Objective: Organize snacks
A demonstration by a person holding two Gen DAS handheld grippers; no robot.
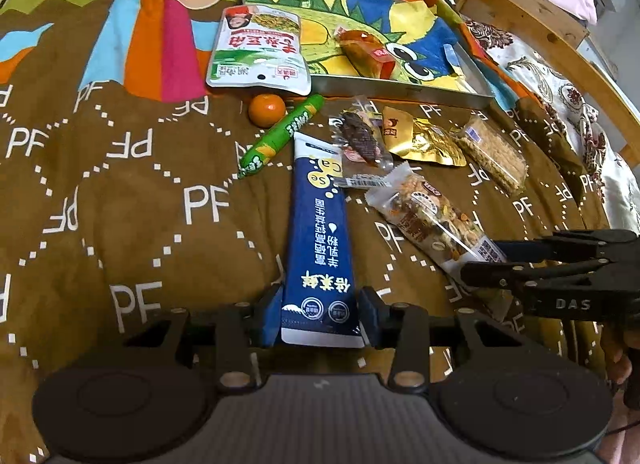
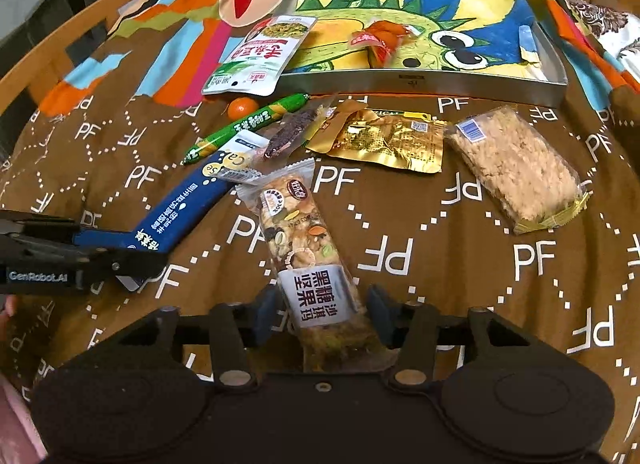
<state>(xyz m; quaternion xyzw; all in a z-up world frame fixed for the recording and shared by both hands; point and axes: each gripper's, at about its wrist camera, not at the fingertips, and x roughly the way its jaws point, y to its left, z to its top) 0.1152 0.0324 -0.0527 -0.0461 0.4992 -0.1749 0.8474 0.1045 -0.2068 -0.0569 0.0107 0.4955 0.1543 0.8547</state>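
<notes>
A: The brown quilt printed with white letters (image 1: 120,191) covered the bed, and the shallow metal tray with a cartoon dinosaur liner (image 2: 420,81) sat at its far side, an orange-wrapped snack (image 2: 380,43) already inside

B: And the rest lay loose on the quilt, just in front of the tray?

A: Yes. The left gripper (image 1: 320,316) was clenched on the near end of the long navy-blue sachet (image 1: 318,232); the right gripper (image 2: 324,312) had its fingers pressed to the clear-wrapped nut bar (image 2: 304,240)

B: I'd lift both ends clear, since the sachet's far tip lay under the small dark snack packet (image 1: 360,139), then carry them over the tray's rim

A: Only the right view showed the whole pale rice-crisp bar (image 2: 516,167) and the tray's front wall; the left showed the small orange tangerine (image 1: 267,109) unhidden
</notes>
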